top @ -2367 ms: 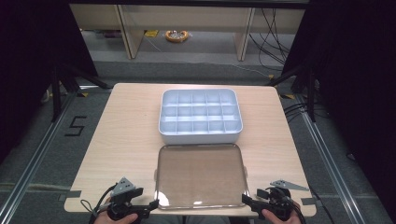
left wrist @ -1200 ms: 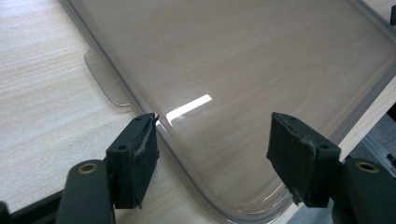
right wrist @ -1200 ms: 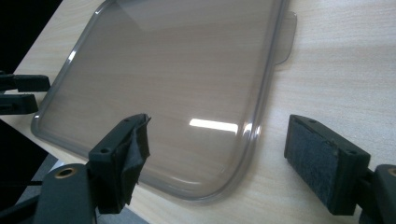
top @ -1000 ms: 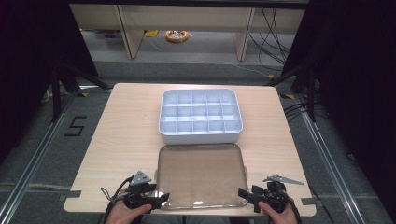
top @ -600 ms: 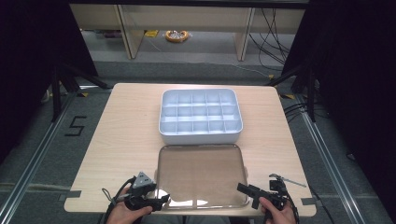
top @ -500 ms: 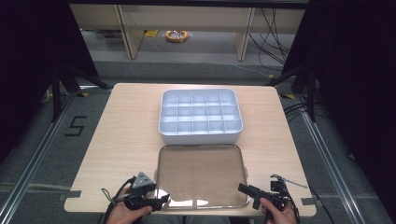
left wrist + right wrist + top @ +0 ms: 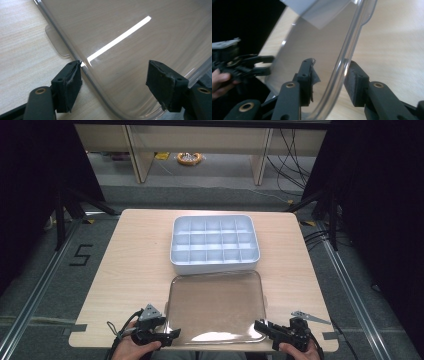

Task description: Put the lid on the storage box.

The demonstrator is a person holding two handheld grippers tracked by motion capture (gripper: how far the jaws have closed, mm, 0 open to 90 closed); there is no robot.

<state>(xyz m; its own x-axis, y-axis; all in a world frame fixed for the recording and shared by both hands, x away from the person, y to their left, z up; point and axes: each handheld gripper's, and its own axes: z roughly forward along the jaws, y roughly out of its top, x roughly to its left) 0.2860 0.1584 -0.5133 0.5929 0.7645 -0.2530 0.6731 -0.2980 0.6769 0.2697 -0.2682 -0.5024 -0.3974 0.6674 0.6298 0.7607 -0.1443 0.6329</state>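
- Fingers of the right gripper (image 7: 328, 77) have just closed on the clear rectangular plastic lid (image 7: 215, 307) at the bench's (image 7: 135, 265) near edge.
- Left gripper (image 7: 115, 87) fingers, just opening, stand wide astride the lid's corner.

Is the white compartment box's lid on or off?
Off: the clear lid lies flat on the table in front of the open box.

The clear lid (image 7: 216, 307) covers the near table (image 7: 130, 265) at 6 o'clock, the white compartment box (image 7: 214, 244) at 12; both sides lie free.
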